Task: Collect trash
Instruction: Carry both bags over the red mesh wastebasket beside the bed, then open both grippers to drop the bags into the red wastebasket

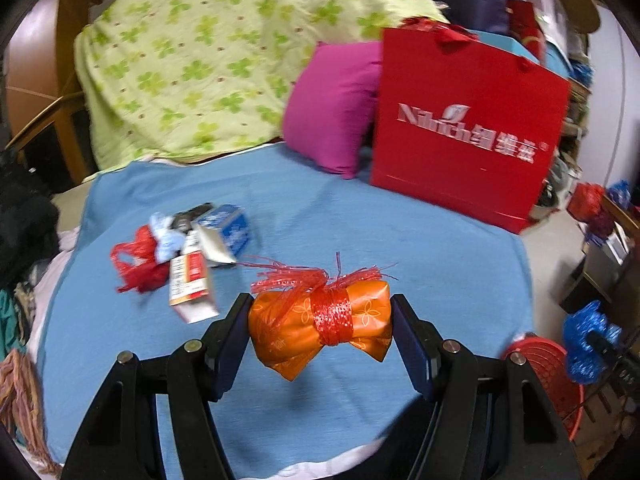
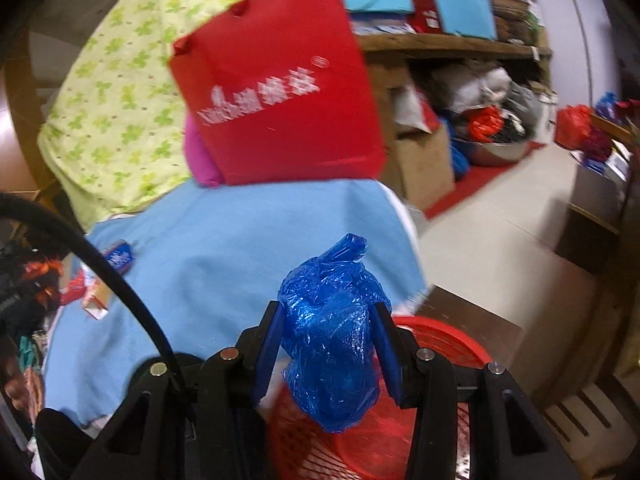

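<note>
My left gripper (image 1: pixel 320 320) is shut on an orange wrapper bundle (image 1: pixel 296 328) tied with a red ribbon, held above the blue cloth (image 1: pixel 360 232). My right gripper (image 2: pixel 326 336) is shut on a crumpled blue plastic bag (image 2: pixel 332 344), which hangs over the red mesh basket (image 2: pixel 440 344) beside the bed. The left wrist view also shows that blue plastic bag (image 1: pixel 586 344) and the red mesh basket (image 1: pixel 552 368) at the lower right. A pile of trash lies on the cloth at the left: a red plastic bag (image 1: pixel 138 264), a pale blue scrap (image 1: pixel 166 240), a blue-white carton (image 1: pixel 230 230) and a red-white box (image 1: pixel 190 284).
A red paper gift bag (image 1: pixel 468 128) stands at the back of the cloth beside a magenta pillow (image 1: pixel 332 108) and a green clover quilt (image 1: pixel 192 52). Cluttered shelves (image 2: pixel 460 44) and a cardboard box (image 2: pixel 424 164) lie to the right across a tiled floor. A black cable (image 2: pixel 100 264) arcs at left.
</note>
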A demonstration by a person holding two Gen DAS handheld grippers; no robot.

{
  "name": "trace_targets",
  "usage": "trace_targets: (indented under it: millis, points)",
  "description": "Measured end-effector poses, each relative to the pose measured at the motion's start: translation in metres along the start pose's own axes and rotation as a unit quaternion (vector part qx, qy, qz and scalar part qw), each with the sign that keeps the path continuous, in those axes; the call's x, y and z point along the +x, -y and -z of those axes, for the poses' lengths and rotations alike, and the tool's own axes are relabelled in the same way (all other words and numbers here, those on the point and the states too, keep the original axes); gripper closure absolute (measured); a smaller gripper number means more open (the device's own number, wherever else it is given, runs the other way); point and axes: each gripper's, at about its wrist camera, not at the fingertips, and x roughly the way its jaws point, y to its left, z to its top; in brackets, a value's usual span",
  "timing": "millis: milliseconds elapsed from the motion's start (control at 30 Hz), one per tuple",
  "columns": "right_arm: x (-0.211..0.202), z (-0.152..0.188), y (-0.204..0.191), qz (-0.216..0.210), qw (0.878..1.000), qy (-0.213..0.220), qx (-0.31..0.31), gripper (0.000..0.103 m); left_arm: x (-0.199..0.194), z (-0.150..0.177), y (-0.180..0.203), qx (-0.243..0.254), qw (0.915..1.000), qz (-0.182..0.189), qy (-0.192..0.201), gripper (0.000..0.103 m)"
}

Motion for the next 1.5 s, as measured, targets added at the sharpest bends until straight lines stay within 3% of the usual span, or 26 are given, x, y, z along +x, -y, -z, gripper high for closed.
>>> trace_targets:
  millis: [333,367,400,467,700,900,1100,1300,1500]
  points:
    - [0.009,0.028,0.036,0.032,0.998,-0.043,0.019,0.052,-0.002,-0.002,0.082,0.045,0.9959,0.077,-0.015,0.033]
    - [0.011,0.031,0.038,0.04,0.998,-0.048,0.021,0.045,-0.002,-0.001,0.093,0.053,0.9943,0.09,-0.018,0.033]
    - [0.012,0.033,0.04,0.048,0.997,-0.051,0.023,0.03,-0.002,0.0,0.1,0.058,0.9931,0.099,-0.021,0.033]
    - [0.011,0.036,0.045,0.055,0.997,-0.053,0.03,0.022,-0.003,0.003,0.115,0.066,0.9896,0.124,-0.032,0.033]
    - [-0.014,0.028,0.052,0.07,0.997,-0.016,0.034,0.022,-0.003,0.02,0.17,0.104,0.9736,0.193,-0.064,0.033]
    - [-0.044,0.02,0.061,0.095,0.994,0.032,0.047,0.022,0.002,0.031,0.202,0.124,0.9627,0.223,-0.09,0.033]
    - [-0.059,0.02,0.07,0.107,0.991,0.054,0.062,0.022,0.014,0.043,0.233,0.157,0.9443,0.256,-0.135,0.029]
    - [-0.056,0.018,0.064,0.108,0.991,0.043,0.06,0.022,0.015,0.035,0.213,0.13,0.9491,0.255,-0.131,0.027]
    - [-0.041,0.008,0.046,0.096,0.994,0.003,0.047,0.022,0.012,0.013,0.15,0.072,0.9661,0.229,-0.095,0.026]
